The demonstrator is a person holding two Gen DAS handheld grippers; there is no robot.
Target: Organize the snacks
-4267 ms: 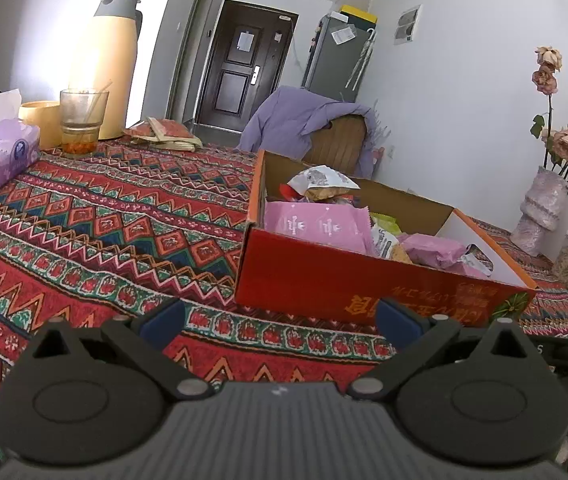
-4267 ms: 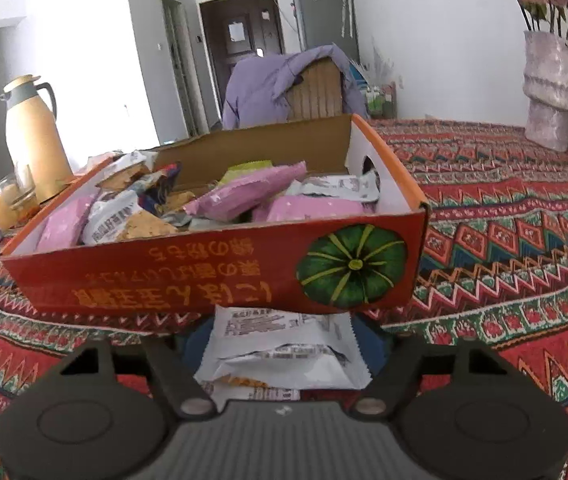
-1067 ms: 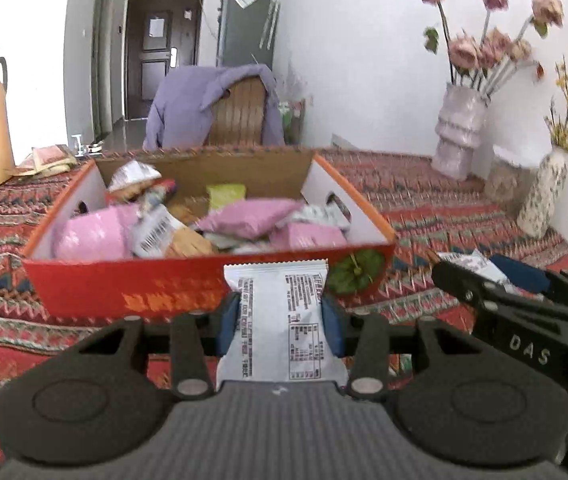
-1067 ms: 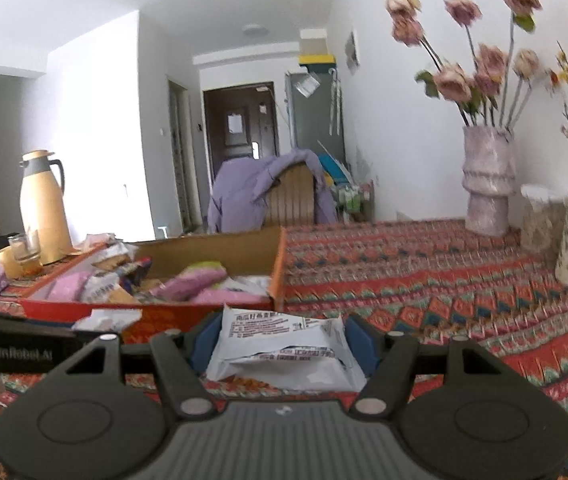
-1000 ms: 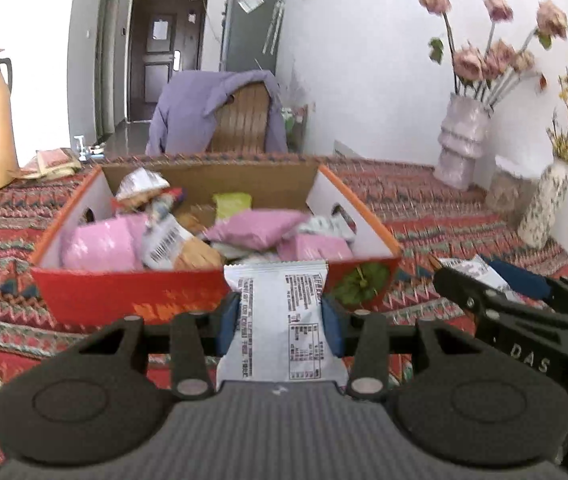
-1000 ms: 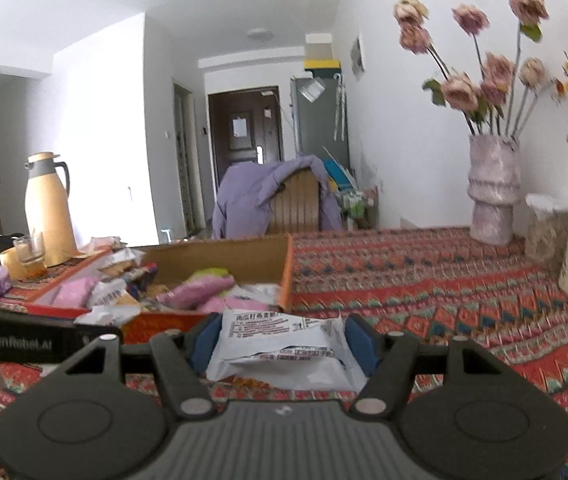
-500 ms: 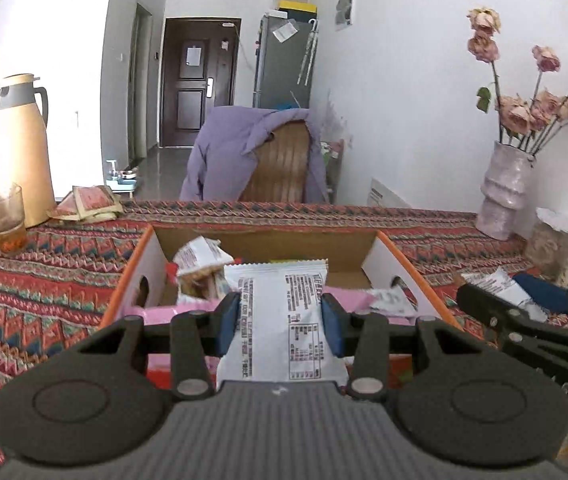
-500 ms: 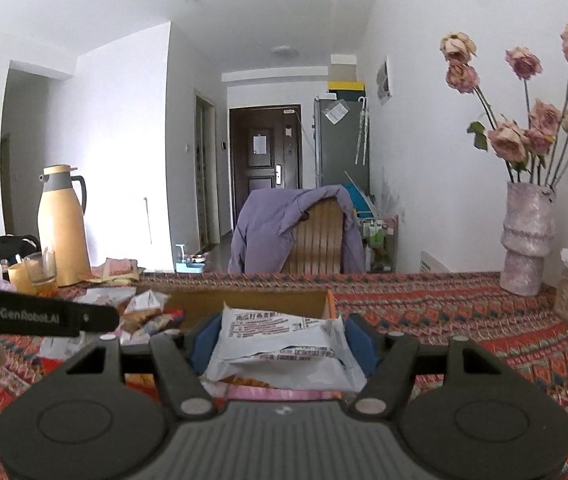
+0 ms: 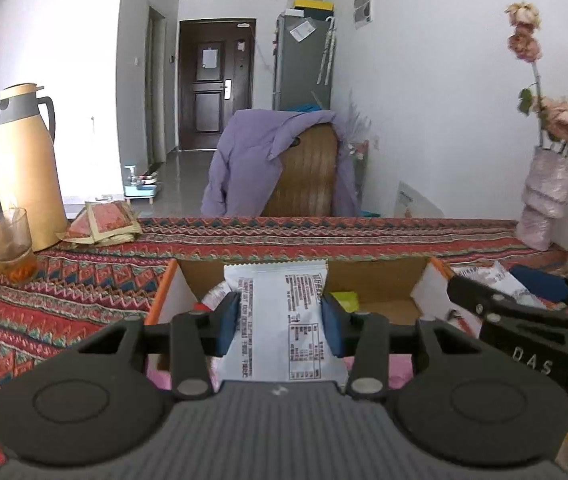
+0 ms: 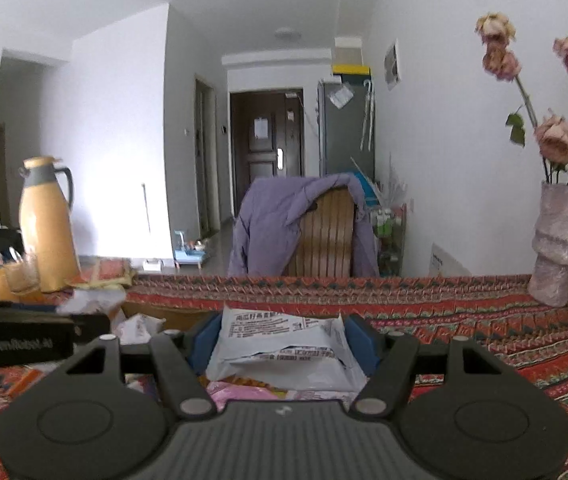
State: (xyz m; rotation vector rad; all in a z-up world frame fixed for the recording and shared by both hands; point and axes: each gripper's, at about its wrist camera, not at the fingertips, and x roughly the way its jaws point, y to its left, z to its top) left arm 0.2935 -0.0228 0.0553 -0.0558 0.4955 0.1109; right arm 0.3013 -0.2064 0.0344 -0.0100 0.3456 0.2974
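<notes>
Two white snack packets, one per gripper. Left gripper (image 9: 280, 326) clamps an upright packet (image 9: 284, 320) by its sides, poised above the box (image 9: 168, 284), apparently for dropping in. Right gripper (image 10: 282, 342) pinches a crumpled packet (image 10: 284, 344) likewise, beside it over the box.

Straight ahead, white walls (image 10: 116, 128) frame a hallway ending at a dark door (image 9: 214, 84), with a grey fridge (image 9: 303, 60) to its right. Nearer stands a wooden chair (image 9: 303, 172) draped in what looks like a purple jacket (image 9: 252, 148), lit by soft daylight.
</notes>
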